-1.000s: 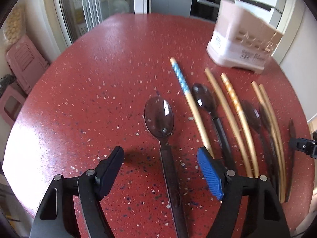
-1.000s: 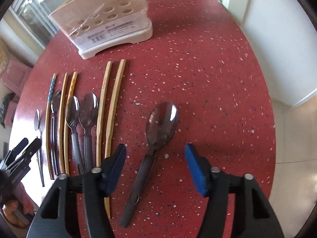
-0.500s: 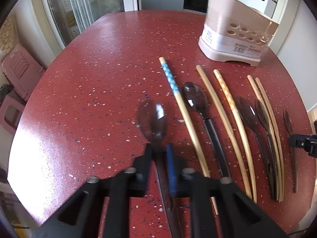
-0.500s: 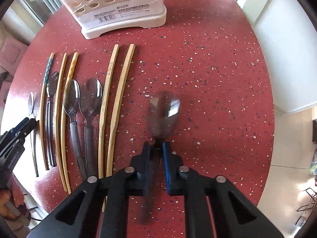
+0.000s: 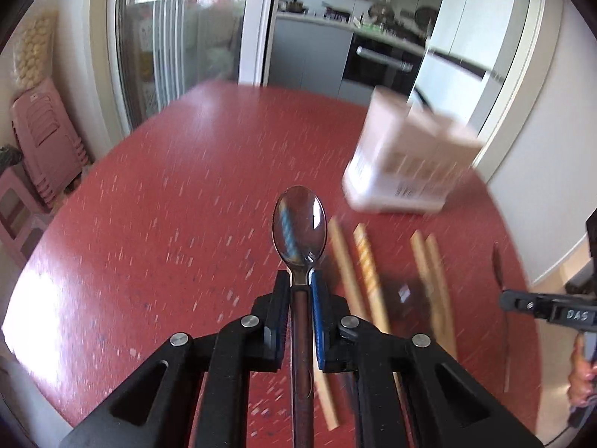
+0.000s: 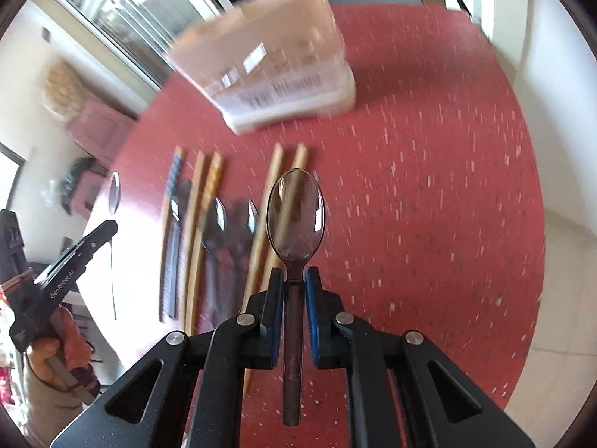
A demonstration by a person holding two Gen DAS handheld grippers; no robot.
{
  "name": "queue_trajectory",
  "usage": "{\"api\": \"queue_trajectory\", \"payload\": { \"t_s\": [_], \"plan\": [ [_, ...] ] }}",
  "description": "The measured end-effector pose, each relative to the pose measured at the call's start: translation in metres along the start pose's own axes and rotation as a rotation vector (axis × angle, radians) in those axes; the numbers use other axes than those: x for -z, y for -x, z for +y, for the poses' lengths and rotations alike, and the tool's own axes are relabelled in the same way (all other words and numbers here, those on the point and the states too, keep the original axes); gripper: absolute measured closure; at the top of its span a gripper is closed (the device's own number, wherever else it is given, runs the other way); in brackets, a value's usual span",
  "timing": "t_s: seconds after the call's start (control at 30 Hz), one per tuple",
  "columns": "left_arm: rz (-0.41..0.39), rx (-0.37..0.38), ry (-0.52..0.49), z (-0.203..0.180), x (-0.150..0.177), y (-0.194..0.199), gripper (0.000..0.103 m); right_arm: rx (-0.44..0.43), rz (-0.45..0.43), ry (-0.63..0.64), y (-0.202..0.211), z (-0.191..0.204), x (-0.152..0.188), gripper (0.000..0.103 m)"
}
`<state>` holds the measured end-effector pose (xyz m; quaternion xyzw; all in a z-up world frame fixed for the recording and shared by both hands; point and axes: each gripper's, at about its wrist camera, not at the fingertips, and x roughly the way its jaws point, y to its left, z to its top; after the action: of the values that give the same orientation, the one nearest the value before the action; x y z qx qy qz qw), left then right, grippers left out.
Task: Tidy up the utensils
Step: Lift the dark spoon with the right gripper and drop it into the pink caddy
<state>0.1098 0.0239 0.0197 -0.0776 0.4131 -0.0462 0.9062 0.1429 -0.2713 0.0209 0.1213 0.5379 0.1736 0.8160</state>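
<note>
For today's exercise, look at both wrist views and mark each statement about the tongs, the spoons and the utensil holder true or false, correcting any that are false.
1. The left tongs are shut on a spoon. True.
2. The right tongs are open with nothing between them. False: they are shut on the neck of a second spoon.
3. The utensil holder stands on the red table, beyond the row of chopsticks. True.
4. Every chopstick is already in the holder. False: several lie flat on the table.
5. The spoon in the left tongs points bowl down towards the person. False: its bowl points away, past the tips.
</note>
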Motion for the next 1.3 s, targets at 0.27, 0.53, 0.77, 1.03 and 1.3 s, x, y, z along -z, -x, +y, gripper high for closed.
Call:
{"api": "queue_trajectory", "payload": {
  "t_s": [0.27,0.53,0.77,1.03,1.3],
  "plan": [
    [-0.209,0.101,0.025,-0.036,-0.095,0.024,0.062,-0.063,-0.215,0.057,0.062,0.013,-0.066,0.090],
    [-0.335,0.147,0.028,-0.068,-0.176,-0.014,0.062,-0.068,-0.373,0.093,0.059,0.033,-0.153,0.090],
    [-0.410,0.146,0.030,-0.080,-0.200,-0.063,0.062,-0.019,-0.513,0.166,0.036,0.052,-0.197,0.090],
    [-0.470,0.088,-0.032,-0.090,-0.183,-0.097,0.062,0.091,-0.627,0.299,-0.004,0.063,-0.193,0.091],
    [-0.451,0.024,-0.099,-0.098,-0.150,-0.104,0.062,0.144,-0.631,0.385,-0.032,0.063,-0.166,0.091]
  ]
}}
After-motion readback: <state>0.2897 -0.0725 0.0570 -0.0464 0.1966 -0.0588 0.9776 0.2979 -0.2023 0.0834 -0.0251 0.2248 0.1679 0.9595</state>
